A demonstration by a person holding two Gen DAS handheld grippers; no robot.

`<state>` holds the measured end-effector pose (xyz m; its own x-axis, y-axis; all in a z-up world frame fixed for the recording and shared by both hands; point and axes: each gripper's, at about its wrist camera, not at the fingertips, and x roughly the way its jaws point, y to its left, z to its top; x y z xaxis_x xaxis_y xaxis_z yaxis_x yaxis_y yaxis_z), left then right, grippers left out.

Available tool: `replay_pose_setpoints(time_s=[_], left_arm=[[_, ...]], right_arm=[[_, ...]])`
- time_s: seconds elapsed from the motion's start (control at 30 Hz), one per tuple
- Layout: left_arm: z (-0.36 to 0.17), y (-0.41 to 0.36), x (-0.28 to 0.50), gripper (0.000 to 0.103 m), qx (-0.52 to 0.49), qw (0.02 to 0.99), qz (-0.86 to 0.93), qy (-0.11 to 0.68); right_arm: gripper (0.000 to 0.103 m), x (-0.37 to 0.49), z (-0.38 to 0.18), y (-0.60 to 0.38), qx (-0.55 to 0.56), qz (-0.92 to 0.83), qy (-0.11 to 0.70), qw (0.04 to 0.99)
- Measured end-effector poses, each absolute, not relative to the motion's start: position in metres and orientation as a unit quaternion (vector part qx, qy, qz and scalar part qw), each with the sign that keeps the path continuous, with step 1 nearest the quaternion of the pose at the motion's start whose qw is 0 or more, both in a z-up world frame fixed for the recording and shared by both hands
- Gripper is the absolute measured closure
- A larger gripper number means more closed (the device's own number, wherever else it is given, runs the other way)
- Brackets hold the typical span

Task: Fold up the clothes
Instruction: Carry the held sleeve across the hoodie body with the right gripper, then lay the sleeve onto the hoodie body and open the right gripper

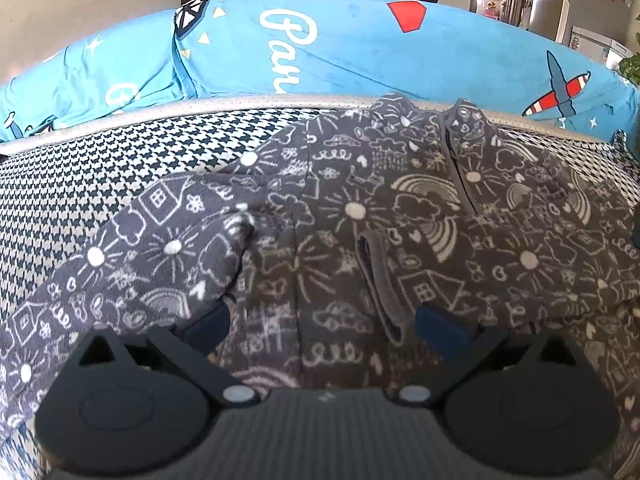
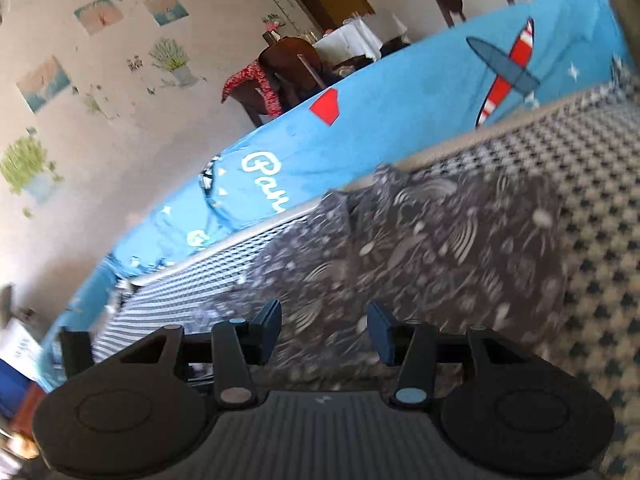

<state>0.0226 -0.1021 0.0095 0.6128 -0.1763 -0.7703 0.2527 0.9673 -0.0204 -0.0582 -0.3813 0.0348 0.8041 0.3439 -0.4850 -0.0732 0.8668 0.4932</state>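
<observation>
grey garment lay spread on the houndstooth surface. my left hand-held gripper hovered spread over it. my right hand-held gripper stood spread, gripping nothing.

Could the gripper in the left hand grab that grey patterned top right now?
Probably yes. The left gripper hangs open right over the grey top, which lies spread on the checked cushion, and nothing sits between them.
</observation>
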Motion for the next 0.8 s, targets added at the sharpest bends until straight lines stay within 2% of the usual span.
replay_pose_setpoints(time_s=[0.4, 0.8], left_arm=[[0.004, -0.114, 0.058, 0.000, 0.030, 0.883, -0.136, 0.447], [-0.008, -0.134, 0.079, 0.000, 0.045, 0.881, -0.123, 0.456]], right_arm=[[0.055, 0.008, 0.017, -0.367, 0.148, 0.081, 0.328, 0.930], [0.055, 0.031, 0.000, -0.387, 0.079, 0.020, 0.344, 0.935]])
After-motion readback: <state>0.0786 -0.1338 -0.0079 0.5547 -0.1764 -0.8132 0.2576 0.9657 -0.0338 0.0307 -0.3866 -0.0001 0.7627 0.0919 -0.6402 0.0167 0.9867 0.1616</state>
